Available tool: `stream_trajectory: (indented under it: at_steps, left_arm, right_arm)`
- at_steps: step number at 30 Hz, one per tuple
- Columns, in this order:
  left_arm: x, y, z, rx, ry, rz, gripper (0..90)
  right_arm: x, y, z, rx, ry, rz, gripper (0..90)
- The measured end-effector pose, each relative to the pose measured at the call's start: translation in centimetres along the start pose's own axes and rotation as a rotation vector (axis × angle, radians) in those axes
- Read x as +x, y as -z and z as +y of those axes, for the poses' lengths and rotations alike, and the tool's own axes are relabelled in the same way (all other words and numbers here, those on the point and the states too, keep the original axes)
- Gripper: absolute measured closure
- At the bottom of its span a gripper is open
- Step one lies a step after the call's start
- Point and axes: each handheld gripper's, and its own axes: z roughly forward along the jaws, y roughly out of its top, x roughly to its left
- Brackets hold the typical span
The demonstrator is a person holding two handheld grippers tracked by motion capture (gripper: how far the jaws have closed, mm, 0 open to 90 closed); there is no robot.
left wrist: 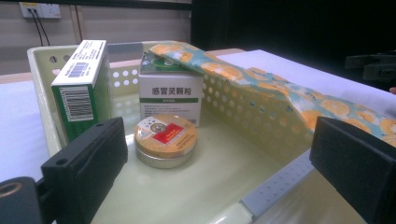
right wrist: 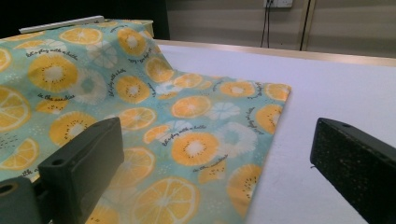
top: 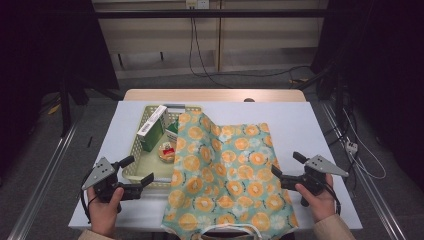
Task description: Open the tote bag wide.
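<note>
A teal cloth bag with an orange-slice print point(top: 225, 175) lies flat on the white table, its far corner draped over the right rim of a pale green perforated basket point(top: 131, 155). Inside the basket stand a green-and-white box point(left wrist: 81, 88) and a white box with printed characters point(left wrist: 170, 98). A round gold tin with a red label point(left wrist: 165, 140) lies in front of them. My left gripper point(top: 137, 171) is open at the basket's near edge. To the right of the bag, my right gripper point(top: 286, 167) is open above the table, its jaws framing the bag's edge point(right wrist: 261, 140).
The bag's white handles point(top: 227, 231) hang over the table's near edge. A wooden table edge point(top: 215, 95) runs behind the white surface. Cables point(top: 200, 55) trail on the floor beyond. Bare white table point(right wrist: 336, 88) lies right of the bag.
</note>
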Motion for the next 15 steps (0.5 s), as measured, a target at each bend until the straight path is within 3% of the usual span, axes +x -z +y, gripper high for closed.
stream_trajectory:
  at_steps: [7, 9, 15]
  left_arm:
    - [0.0, 0.0, -0.1, 0.005, -0.001, 0.001, 3.8]
    - [-0.1, 0.0, -0.1, 0.002, 0.005, 0.0, 3.7]
    - [0.0, 0.0, -0.1, 0.005, 0.0, -0.007, 3.8]
  right_arm:
    - [-0.6, -0.9, 1.3, 0.021, -0.006, -0.018, 2.9]
    - [-0.9, -1.5, 1.8, 0.038, 0.005, -0.024, 2.8]
    - [-1.9, -3.8, 2.9, 0.065, -0.019, -0.051, 4.1]
